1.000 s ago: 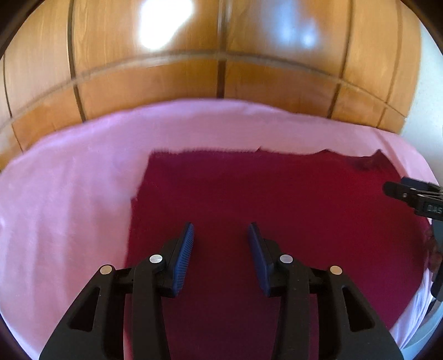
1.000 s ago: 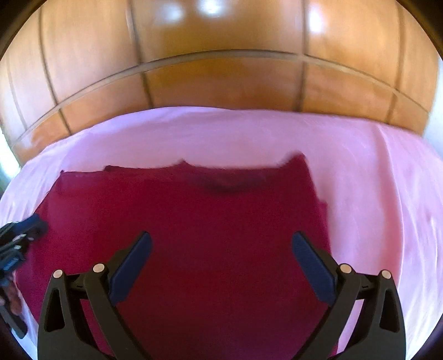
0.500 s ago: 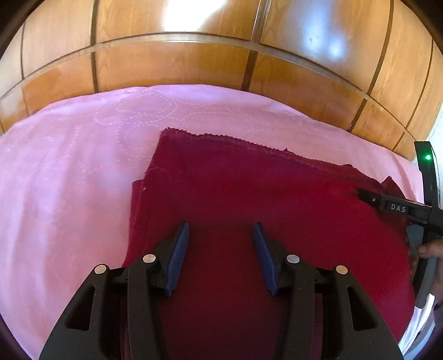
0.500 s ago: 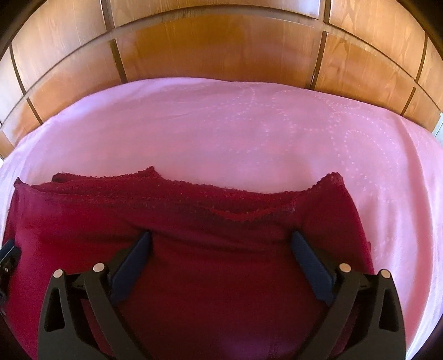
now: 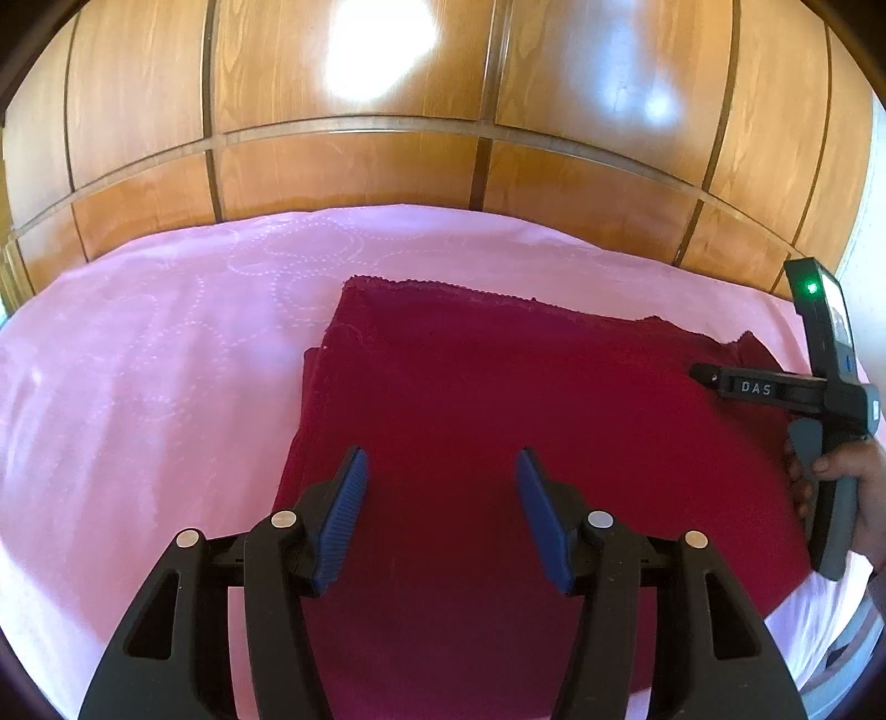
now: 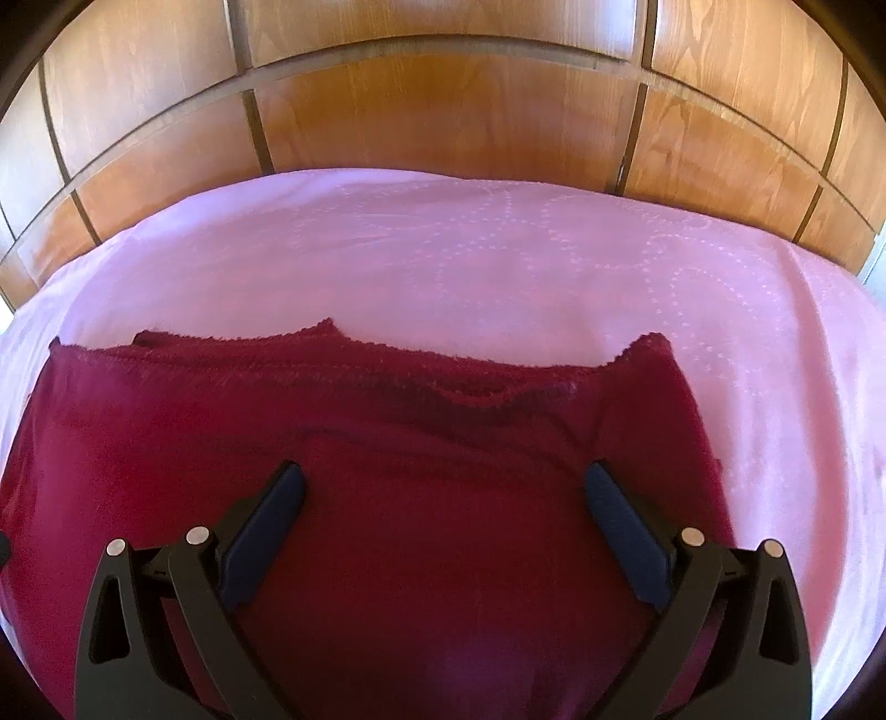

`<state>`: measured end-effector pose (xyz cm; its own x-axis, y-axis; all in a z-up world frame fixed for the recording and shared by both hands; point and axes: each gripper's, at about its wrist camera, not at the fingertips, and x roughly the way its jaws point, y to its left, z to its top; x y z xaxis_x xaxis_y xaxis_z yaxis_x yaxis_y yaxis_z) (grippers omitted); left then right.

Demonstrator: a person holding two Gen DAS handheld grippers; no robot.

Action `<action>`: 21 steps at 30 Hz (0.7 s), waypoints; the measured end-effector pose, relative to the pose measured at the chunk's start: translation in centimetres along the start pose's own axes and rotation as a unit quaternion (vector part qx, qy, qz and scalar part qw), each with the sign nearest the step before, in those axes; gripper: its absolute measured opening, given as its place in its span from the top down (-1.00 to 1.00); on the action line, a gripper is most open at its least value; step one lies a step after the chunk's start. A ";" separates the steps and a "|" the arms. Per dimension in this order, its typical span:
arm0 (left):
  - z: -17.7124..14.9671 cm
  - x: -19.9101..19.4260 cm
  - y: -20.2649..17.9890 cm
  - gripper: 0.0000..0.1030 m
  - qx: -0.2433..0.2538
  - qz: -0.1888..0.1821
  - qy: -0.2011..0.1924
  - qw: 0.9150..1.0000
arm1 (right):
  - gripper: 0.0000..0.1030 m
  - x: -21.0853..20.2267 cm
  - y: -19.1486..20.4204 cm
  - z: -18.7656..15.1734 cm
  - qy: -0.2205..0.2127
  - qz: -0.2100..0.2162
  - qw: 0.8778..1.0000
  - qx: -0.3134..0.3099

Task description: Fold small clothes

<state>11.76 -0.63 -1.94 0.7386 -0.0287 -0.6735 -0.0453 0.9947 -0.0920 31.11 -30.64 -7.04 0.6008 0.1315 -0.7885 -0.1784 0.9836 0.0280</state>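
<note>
A bed with a pink bedspread point(image 5: 166, 387) fills the lower part of both views; dotted circles are stitched into it. Behind the bed stands a wall of glossy wooden panels point(image 5: 343, 166) with dark grooves between them. Bright light patches point(image 5: 382, 50) reflect on the wood.

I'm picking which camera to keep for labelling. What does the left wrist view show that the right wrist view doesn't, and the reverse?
Only the left wrist view shows the right tongs from the side, the hand holding them, and the left tongs, jaws opening, nothing between. Only the right wrist view shows the garment's sagging far edge. Both show the dark red garment on the pink bedspread before wooden panels.
</note>
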 end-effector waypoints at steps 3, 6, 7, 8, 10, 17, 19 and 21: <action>-0.3 -0.5 0.2 -0.07 -0.003 -0.001 0.001 1.000 | -0.95 -1.4 -0.9 -0.6 -0.009 -0.001 1.000 0.005; -0.7 -0.9 0.4 -0.07 -0.002 -0.002 -0.001 1.000 | -0.95 -3.5 -2.5 -1.6 -0.022 -0.002 1.000 0.020; -1.0 -1.1 0.4 -0.07 -0.001 -0.002 -0.002 1.000 | -0.95 -4.1 -3.1 -2.0 -0.026 -0.001 0.999 0.025; -1.1 -1.3 0.4 -0.07 0.000 -0.004 -0.003 1.000 | -0.95 -4.8 -4.1 -2.6 -0.027 -0.003 0.999 0.033; -1.4 -1.3 0.3 -0.07 0.002 -0.007 0.000 1.000 | -0.95 -5.6 -5.5 -3.7 -0.025 -0.002 0.999 0.048; -3.0 -1.5 0.5 -0.07 -0.003 -0.011 0.008 1.000 | -0.89 -6.7 -9.5 -9.5 0.010 0.116 0.984 0.132; -3.2 -2.0 0.8 -0.07 -0.007 -0.015 0.006 1.000 | -0.86 -7.1 -9.8 -10.7 0.009 0.137 0.980 0.142; -3.3 -2.6 1.2 -0.07 -0.017 -0.024 0.003 1.000 | -0.71 -7.6 -10.0 -11.8 0.003 0.157 0.975 0.154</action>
<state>7.61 0.33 -2.70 0.7368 -0.0777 -0.6716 -0.0328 0.9881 -0.1504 19.17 -42.94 -8.61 0.5499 0.4330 -0.7143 -0.1101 0.8853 0.4518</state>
